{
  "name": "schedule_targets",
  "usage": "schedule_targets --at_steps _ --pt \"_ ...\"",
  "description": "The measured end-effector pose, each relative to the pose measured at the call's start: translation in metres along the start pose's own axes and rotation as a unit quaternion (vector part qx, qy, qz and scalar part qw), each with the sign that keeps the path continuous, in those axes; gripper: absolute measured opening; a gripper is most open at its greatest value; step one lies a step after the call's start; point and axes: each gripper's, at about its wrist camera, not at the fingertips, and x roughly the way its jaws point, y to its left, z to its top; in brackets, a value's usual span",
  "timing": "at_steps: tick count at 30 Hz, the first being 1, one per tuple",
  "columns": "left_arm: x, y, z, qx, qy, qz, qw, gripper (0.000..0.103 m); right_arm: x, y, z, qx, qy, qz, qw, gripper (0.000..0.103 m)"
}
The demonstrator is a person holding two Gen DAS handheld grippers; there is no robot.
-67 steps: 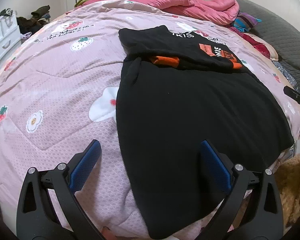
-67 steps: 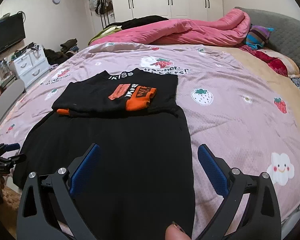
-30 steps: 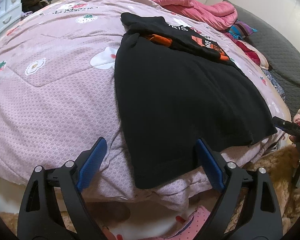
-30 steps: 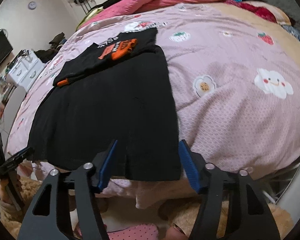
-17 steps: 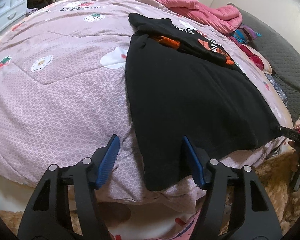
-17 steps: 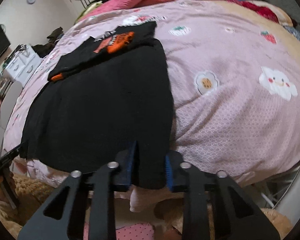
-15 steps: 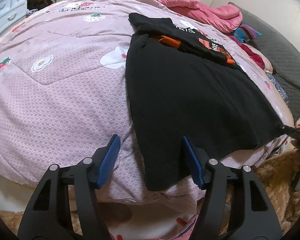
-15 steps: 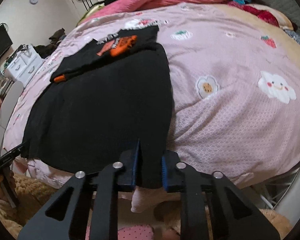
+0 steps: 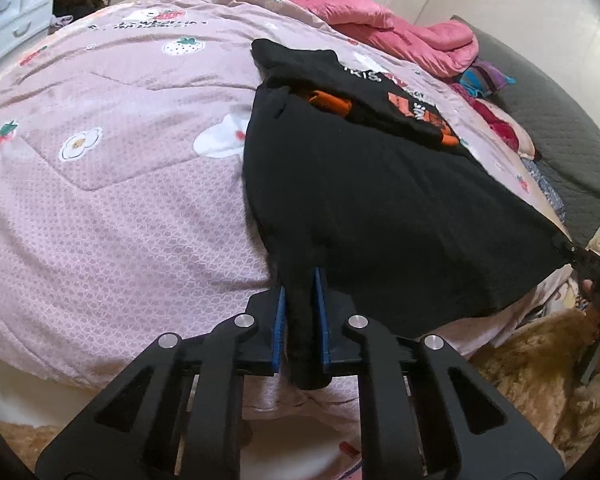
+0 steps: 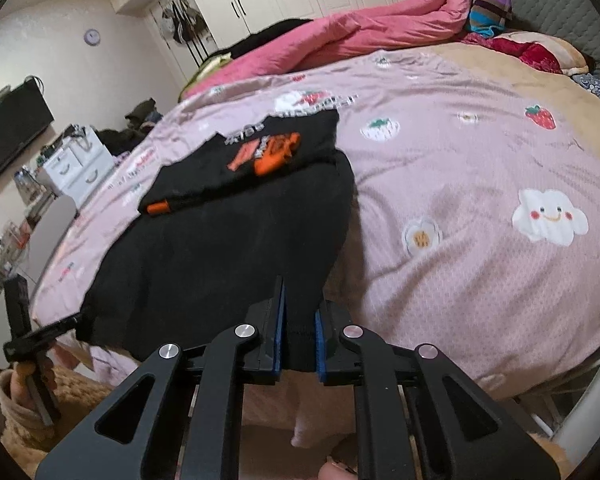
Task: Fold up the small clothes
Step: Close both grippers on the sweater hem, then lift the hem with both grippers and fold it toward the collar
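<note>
A: Where is the garment, and how far along is the fold?

B: The black knit garment with the orange print (image 9: 380, 200) lies flat on the pink quilted bedspread with strawberry and cloud motifs (image 9: 120, 200), its hem hanging at the near edge of the bed. Its top part, the part bearing the print, is already turned over onto the body, so I judge one fold done.

A: And the tongs?

B: The left gripper (image 9: 300, 320) has just been closing and now pinches the left hem corner between its blue pads. The right gripper (image 10: 300, 332) has just closed too, and clamps the right hem corner.

A: What remains?

B: Probably carrying the hem up over the folded top, then halving it and smoothing. The hem itself is not yet folded.
</note>
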Motion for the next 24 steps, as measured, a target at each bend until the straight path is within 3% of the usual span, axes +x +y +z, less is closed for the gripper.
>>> schedule_targets --at_steps 6,10,17,24 --pt "0.009 -0.004 -0.001 0.006 0.016 0.009 0.9998 0.01 -0.005 0.003 0.015 -0.005 -0.013 0.01 1.0 0.011" --pt "0.008 -0.005 0.003 0.006 0.007 0.011 0.9999 0.003 -0.01 0.002 0.021 0.004 -0.022 0.02 1.0 0.011" --pt "-0.02 -0.011 0.029 -0.003 -0.04 -0.009 0.9992 0.002 -0.015 0.0 0.035 0.022 -0.048 0.031 0.998 0.011" --pt "-0.048 -0.019 0.075 -0.008 -0.09 -0.027 0.9956 0.002 -0.022 0.004 0.06 0.0 -0.08 -0.004 0.997 0.009"
